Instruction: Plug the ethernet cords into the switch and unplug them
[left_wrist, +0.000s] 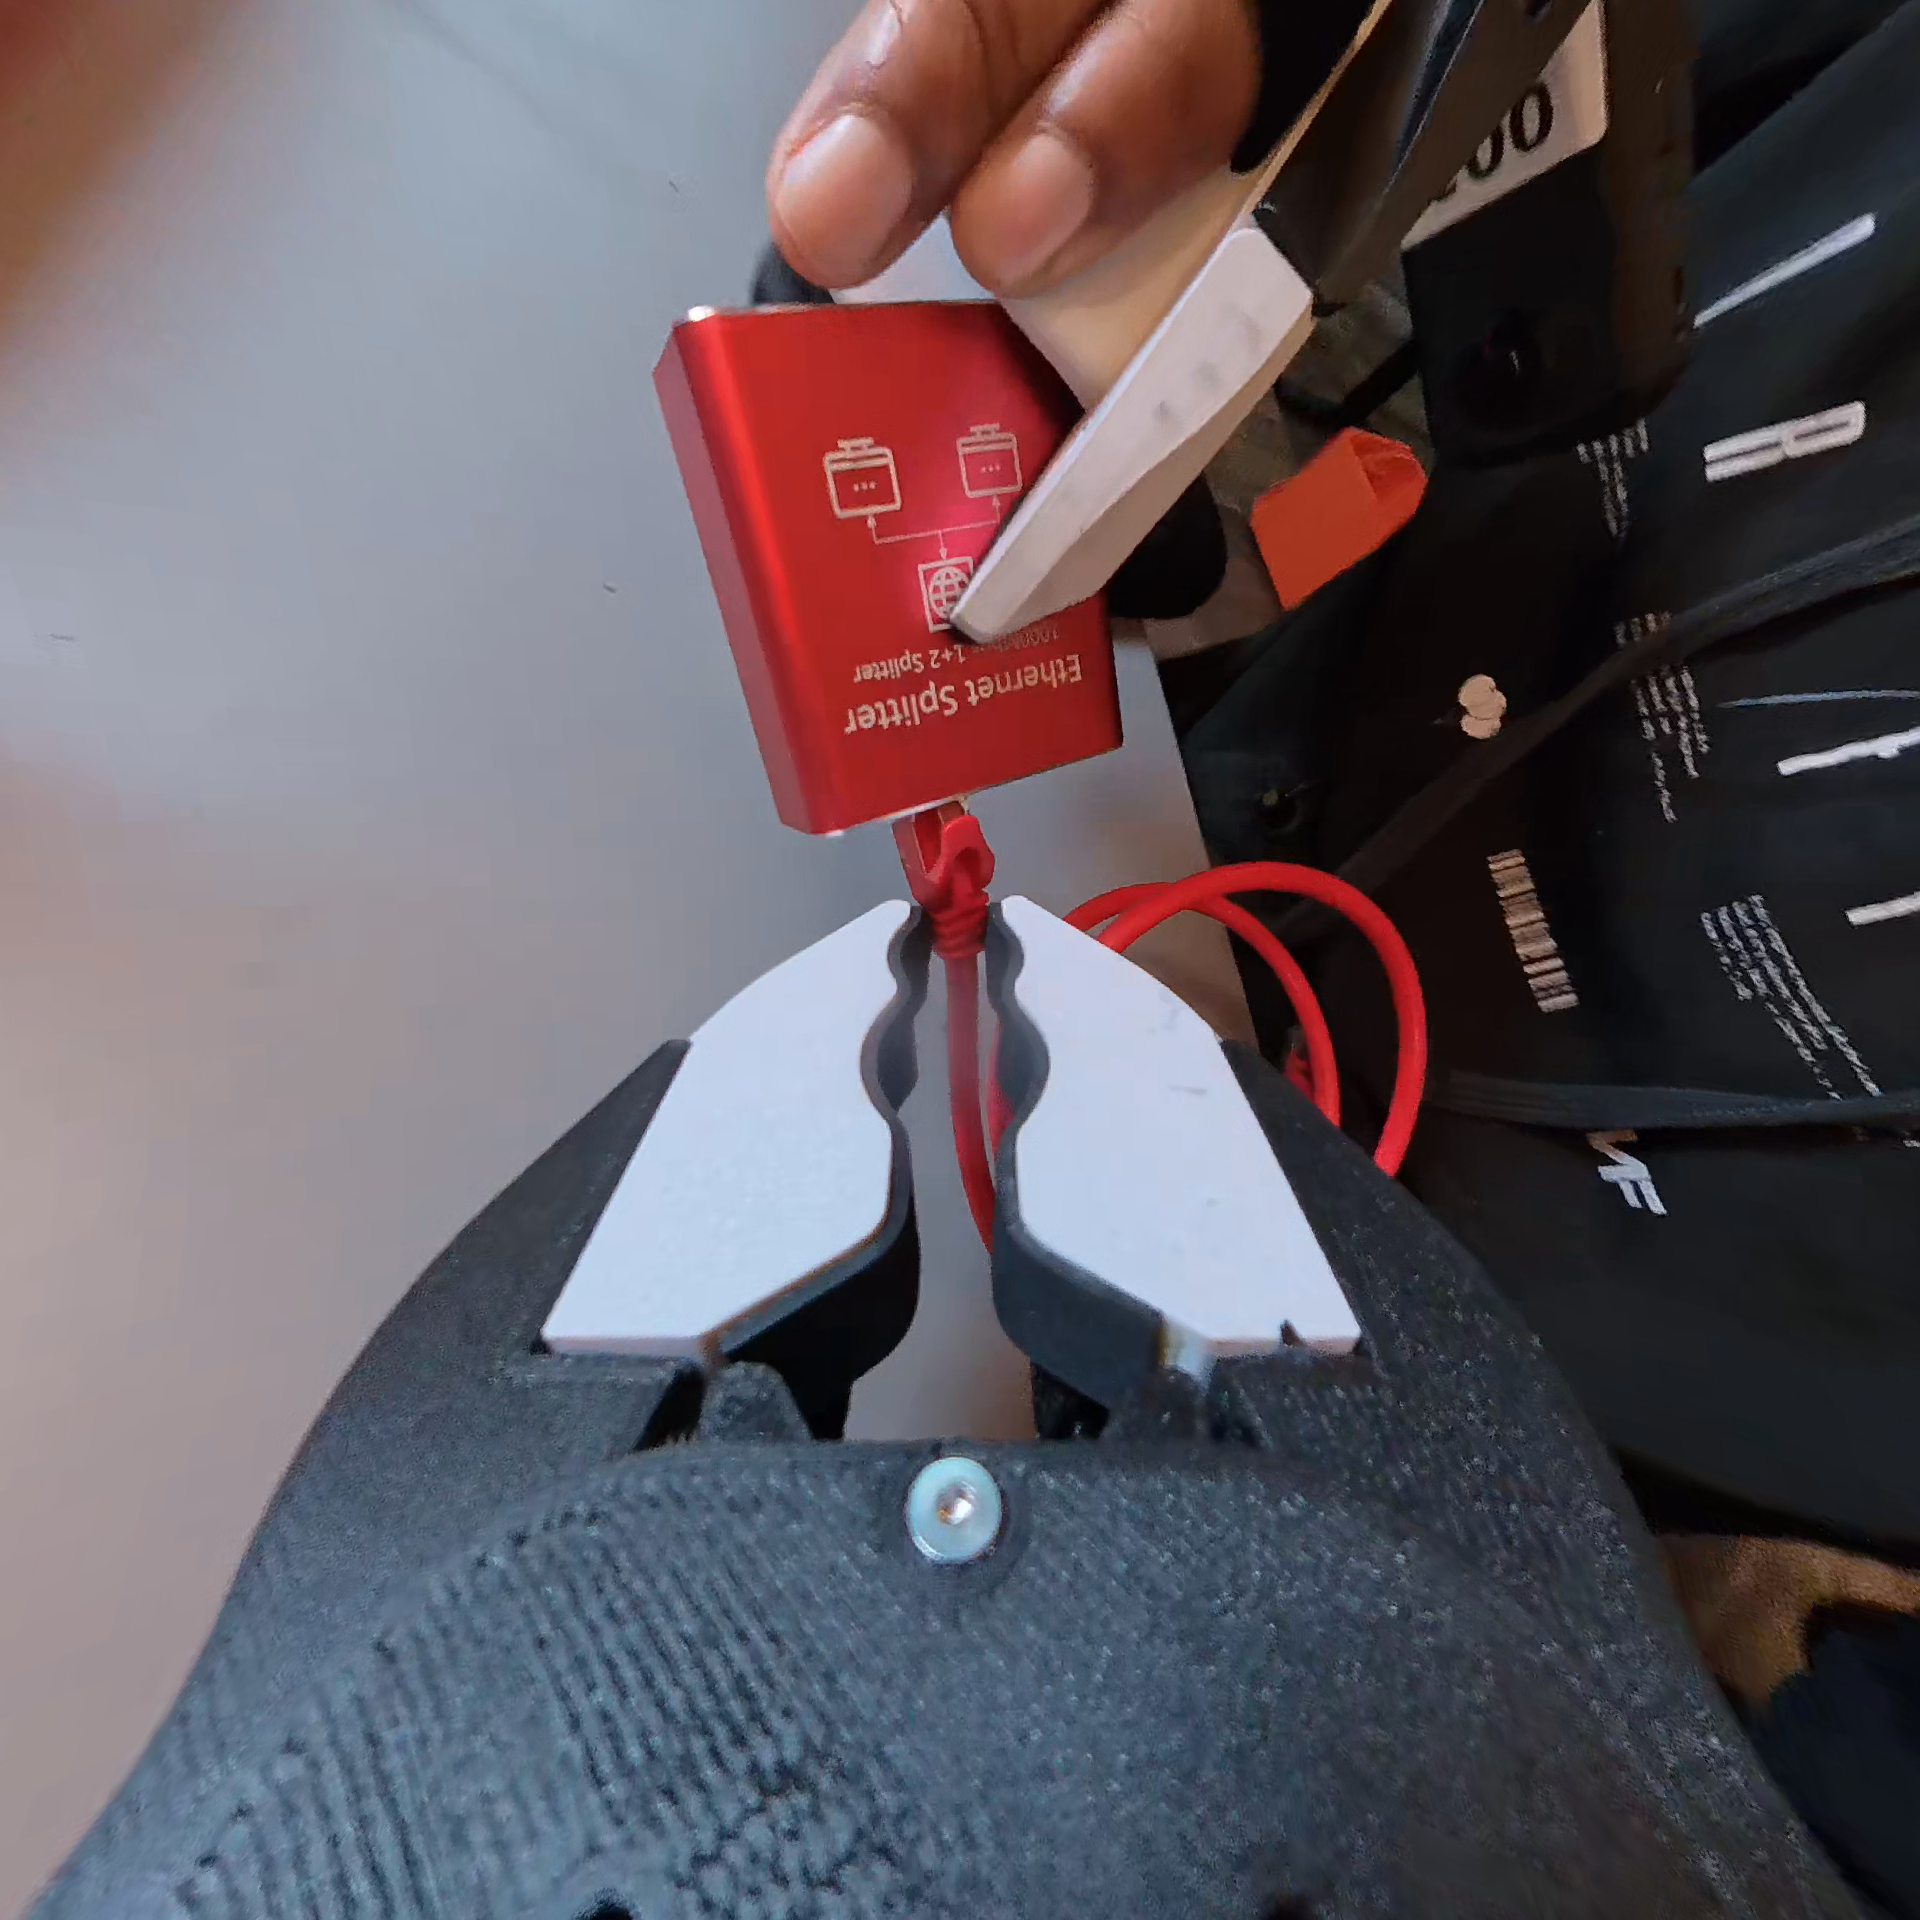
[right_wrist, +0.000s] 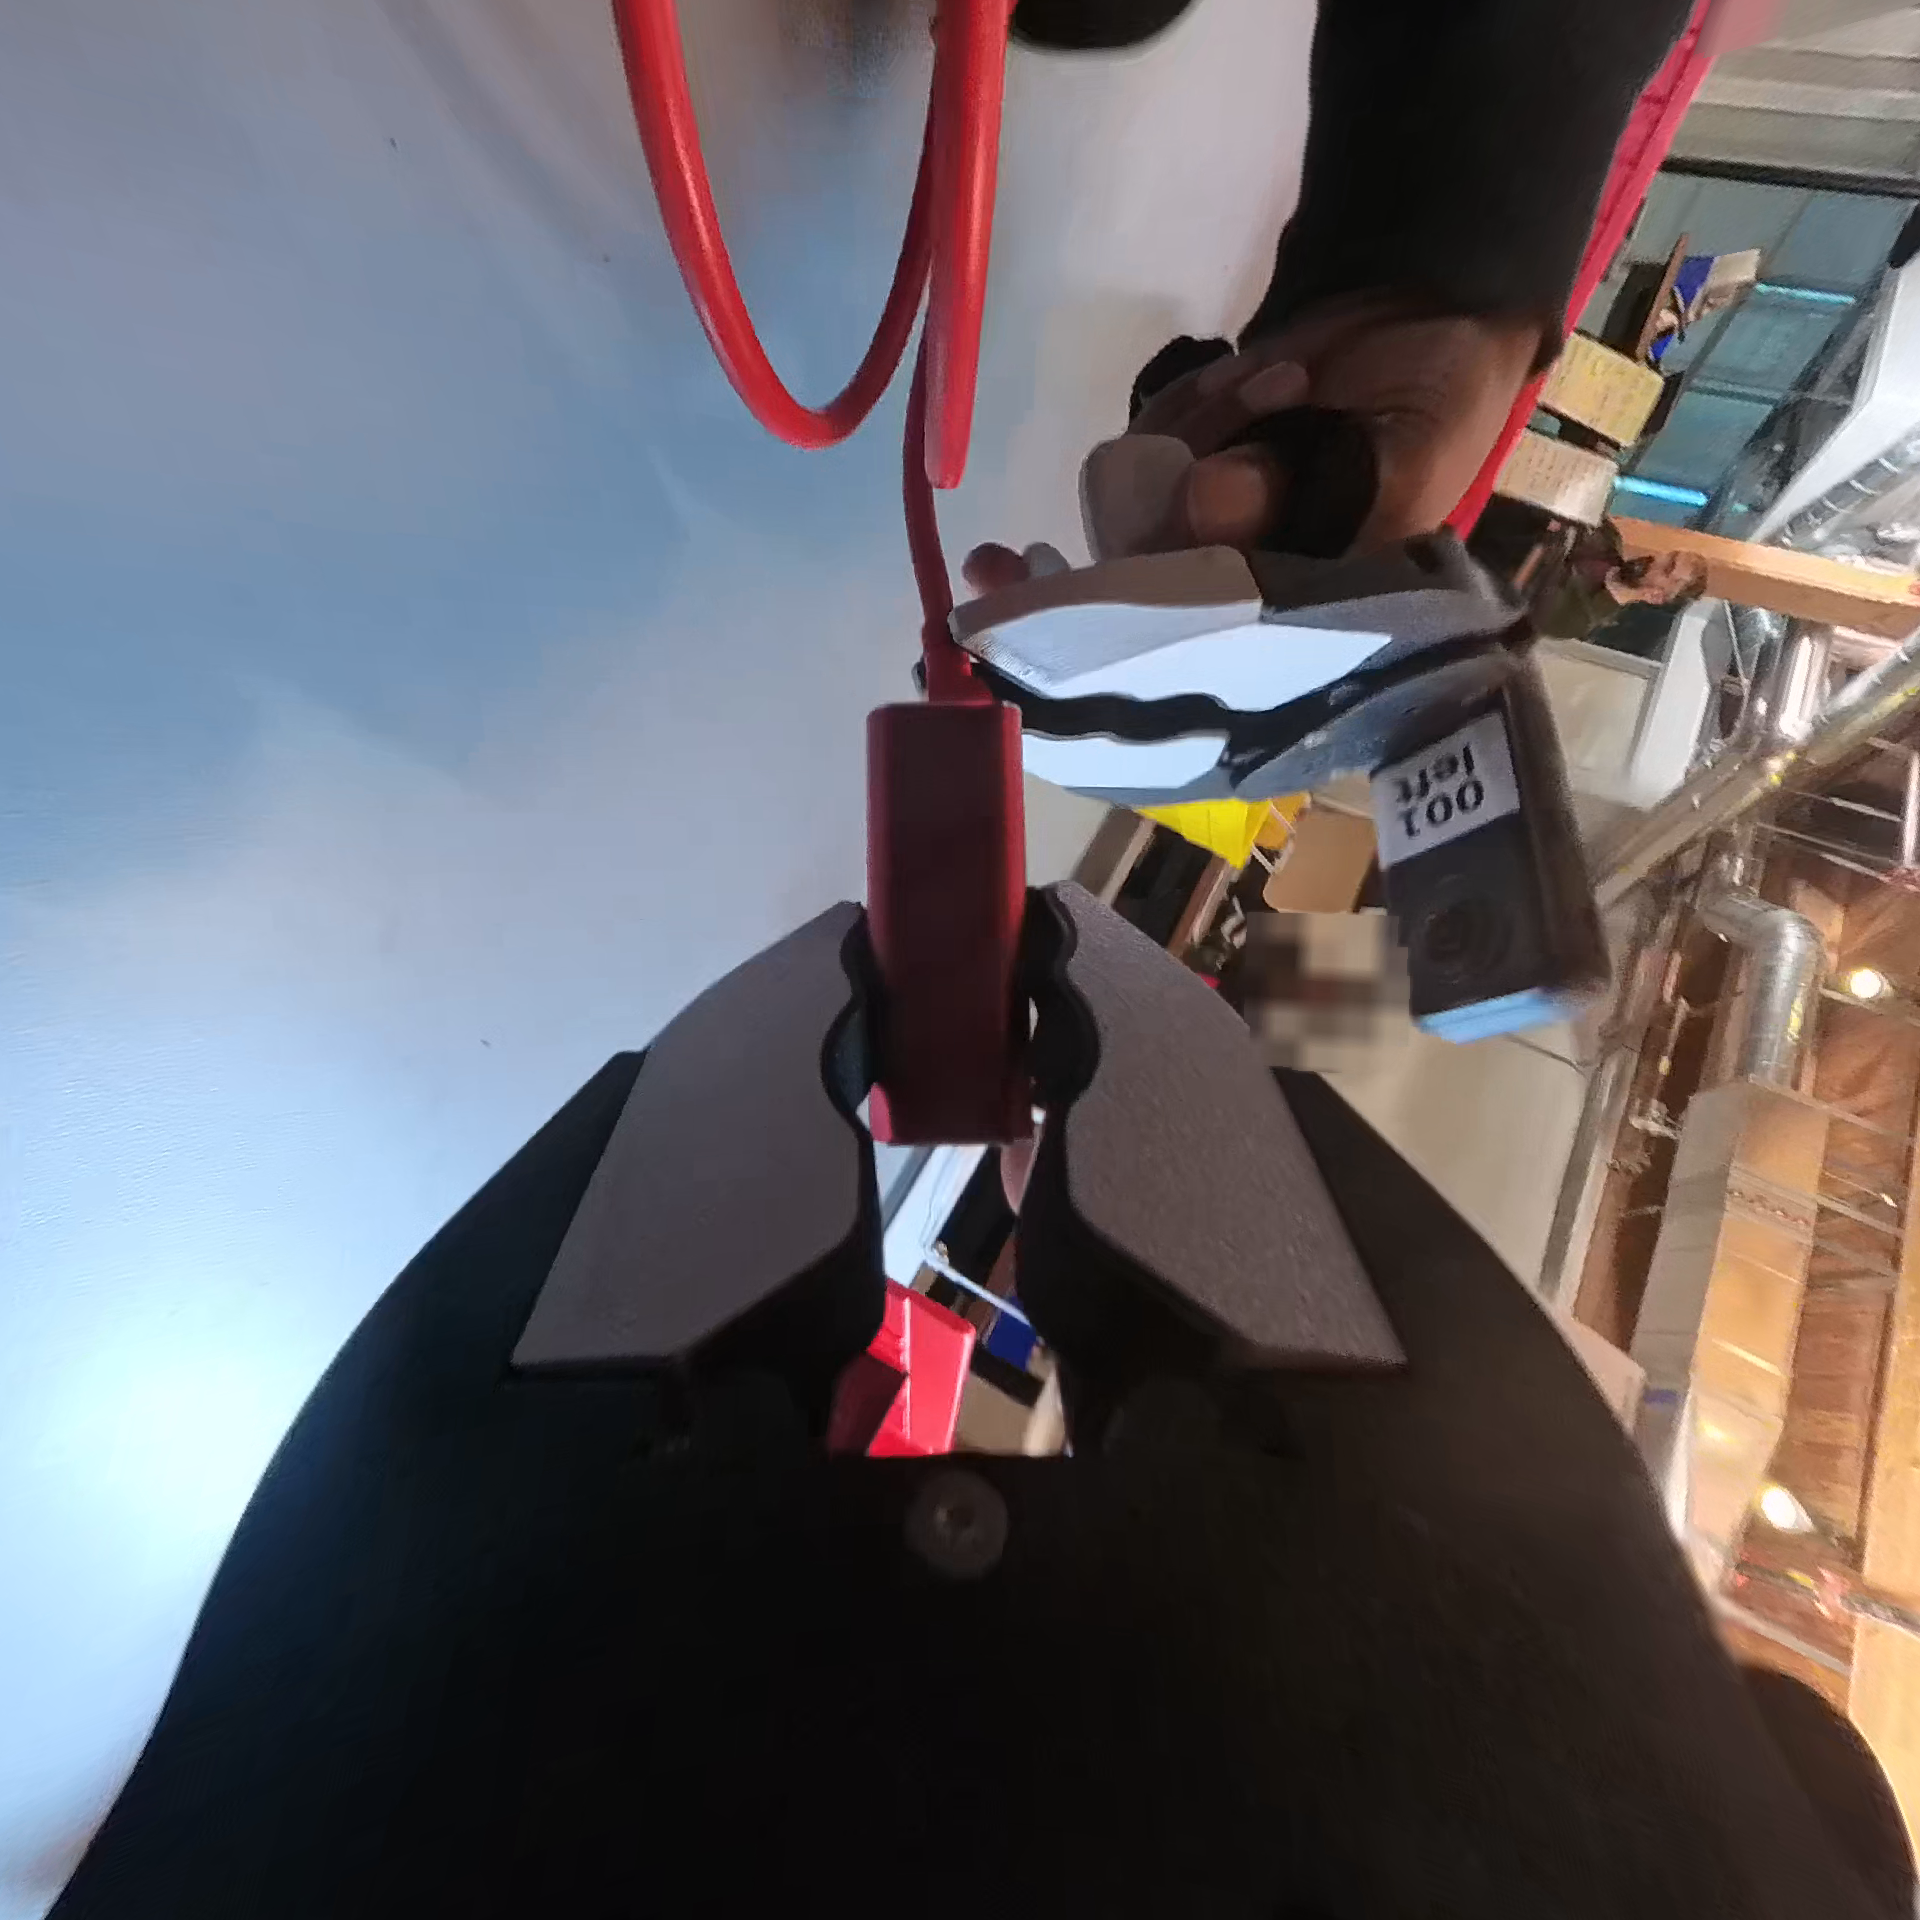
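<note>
Pinching the red ethernet cord (left_wrist: 951, 935) in my left claw (left_wrist: 954, 914), its plug seated in the red splitter (left_wrist: 883, 561) clamped ahead by my right claw (right_wrist: 951, 935), I judge unplugging remains.

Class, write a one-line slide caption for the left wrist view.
Left gripper pinches the red ethernet cord plugged into the red switch, held by the right gripper.

The switch (left_wrist: 883, 561) is glossy red with pale line icons and lettering; its cord (left_wrist: 961, 1029) is the same red. The left gripper (left_wrist: 954, 914) wears white finger plates on textured black — the right gripper (right_wrist: 951, 925), dark grey on black.
</note>
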